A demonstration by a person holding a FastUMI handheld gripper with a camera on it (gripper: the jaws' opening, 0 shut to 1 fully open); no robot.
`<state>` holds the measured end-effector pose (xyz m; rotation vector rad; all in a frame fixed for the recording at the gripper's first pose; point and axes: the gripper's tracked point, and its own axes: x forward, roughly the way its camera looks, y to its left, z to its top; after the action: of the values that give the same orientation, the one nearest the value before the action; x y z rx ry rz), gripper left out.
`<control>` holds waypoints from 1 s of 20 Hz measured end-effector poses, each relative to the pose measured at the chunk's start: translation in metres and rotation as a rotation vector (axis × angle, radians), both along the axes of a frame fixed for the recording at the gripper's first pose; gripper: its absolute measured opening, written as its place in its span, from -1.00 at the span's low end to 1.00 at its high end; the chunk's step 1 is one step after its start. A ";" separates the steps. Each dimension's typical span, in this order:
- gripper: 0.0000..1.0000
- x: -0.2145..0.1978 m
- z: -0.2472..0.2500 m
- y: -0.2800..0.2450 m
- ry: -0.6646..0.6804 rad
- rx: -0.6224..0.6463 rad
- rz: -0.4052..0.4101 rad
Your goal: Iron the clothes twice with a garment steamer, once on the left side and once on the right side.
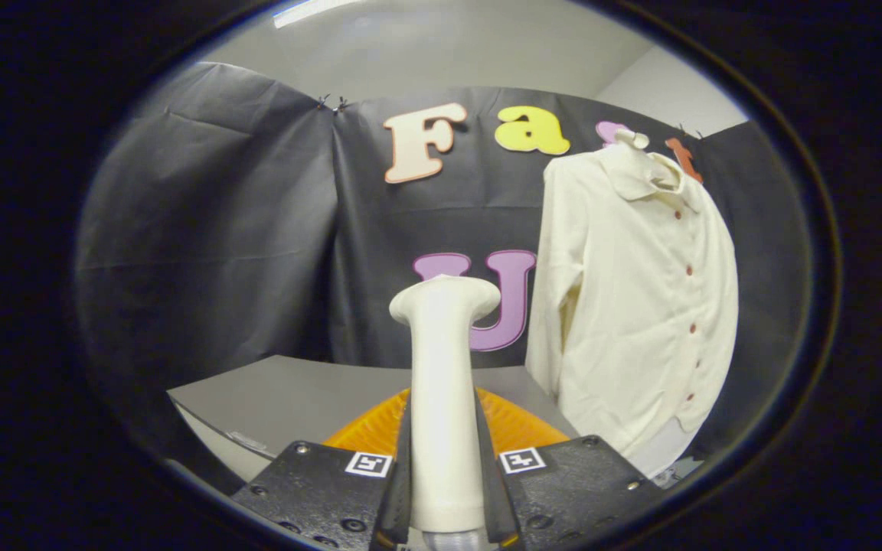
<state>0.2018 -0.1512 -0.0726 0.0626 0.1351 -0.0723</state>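
Observation:
A cream-white garment steamer [445, 383] stands upright between my fingers, its handle running up to a wider head at the top. My gripper [445, 490] is shut on the steamer's handle, one finger pressing on each side. To the right and beyond the fingers hangs a cream button-up shirt [640, 306] with small reddish buttons, on a hanger against the black cloth wall. The steamer head is to the left of the shirt, apart from it.
A grey table [288, 398] lies below and ahead. An orange ribbed object [514, 425] sits just behind the steamer handle, partly hidden. The black cloth wall [219, 229] closes the back and left.

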 end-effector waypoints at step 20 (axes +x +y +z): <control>-0.27 0.009 0.026 -0.184 -0.224 0.030 -0.118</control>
<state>0.2112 -0.3356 -0.0468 0.1077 -0.0911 -0.1804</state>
